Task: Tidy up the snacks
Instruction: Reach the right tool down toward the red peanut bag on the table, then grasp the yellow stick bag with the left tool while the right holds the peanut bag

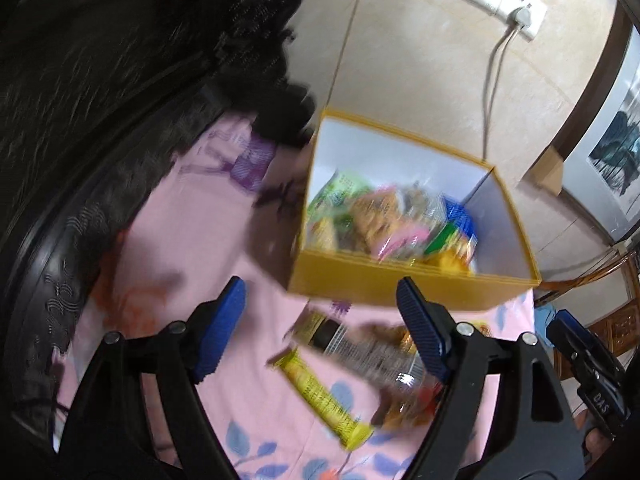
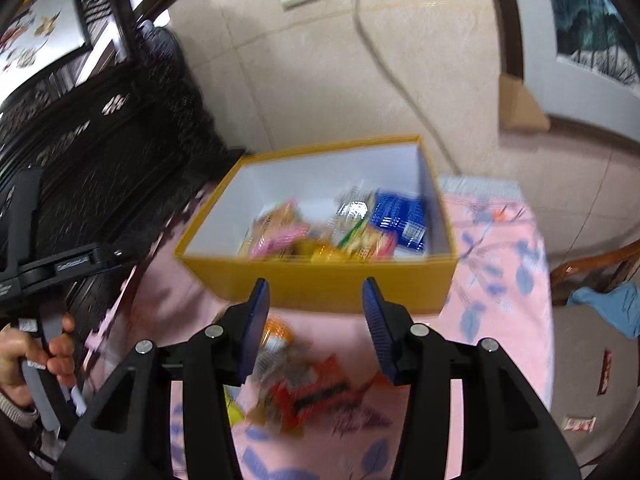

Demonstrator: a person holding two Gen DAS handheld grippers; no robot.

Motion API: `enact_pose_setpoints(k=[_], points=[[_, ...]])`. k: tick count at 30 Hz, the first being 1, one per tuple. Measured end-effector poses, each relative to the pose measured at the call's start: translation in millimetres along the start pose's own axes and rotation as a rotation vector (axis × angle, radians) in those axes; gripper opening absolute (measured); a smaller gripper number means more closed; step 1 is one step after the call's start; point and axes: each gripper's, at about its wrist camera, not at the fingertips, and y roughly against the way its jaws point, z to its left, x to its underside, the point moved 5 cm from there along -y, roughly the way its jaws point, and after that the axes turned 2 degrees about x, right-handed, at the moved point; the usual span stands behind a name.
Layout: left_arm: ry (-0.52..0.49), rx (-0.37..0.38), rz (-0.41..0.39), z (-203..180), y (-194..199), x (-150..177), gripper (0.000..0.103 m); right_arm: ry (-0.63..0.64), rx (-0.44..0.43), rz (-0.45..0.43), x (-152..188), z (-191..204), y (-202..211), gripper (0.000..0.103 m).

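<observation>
Crinkly snack packets (image 2: 320,228) in rectangular yellow box (image 2: 320,284)

Both views are evenly lit by soft, diffuse light, bright on the pale wall (image 1: 420,64) and on the white inside of the yellow box (image 2: 320,280) — no hard glare anywhere. The source itself cannot be seen. Motion blur smears most of each picture: the snack packets in the box (image 1: 384,220) and those on the pink cloth (image 2: 296,384) are streaked, their print unreadable. The dark carved furniture (image 2: 100,140) falls almost to black. Fisheye bending curves the wall lines, and the corners vignette to black — the tongs' blue pads (image 1: 420,332) stay fairly sharp
</observation>
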Motion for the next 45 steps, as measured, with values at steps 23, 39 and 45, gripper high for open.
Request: enact_pose_setpoints(k=[23, 39, 45], points=[[-0.066, 0.007, 0.150, 15.4, -2.5, 87.9, 0.079, 0.001, 0.325, 0.226, 54.4, -74.9, -103.1, 0.068], [-0.005, -0.042, 0.220, 37.5, -20.3, 95.5, 0.079, 0.016, 0.304, 0.276, 81.0, -88.4, -101.7, 0.044], [0.043, -0.023, 0.268, 31.4, -38.1, 98.6, 0.079, -0.129, 0.230, 0.213, 105.0, -88.9, -41.1, 0.044]])
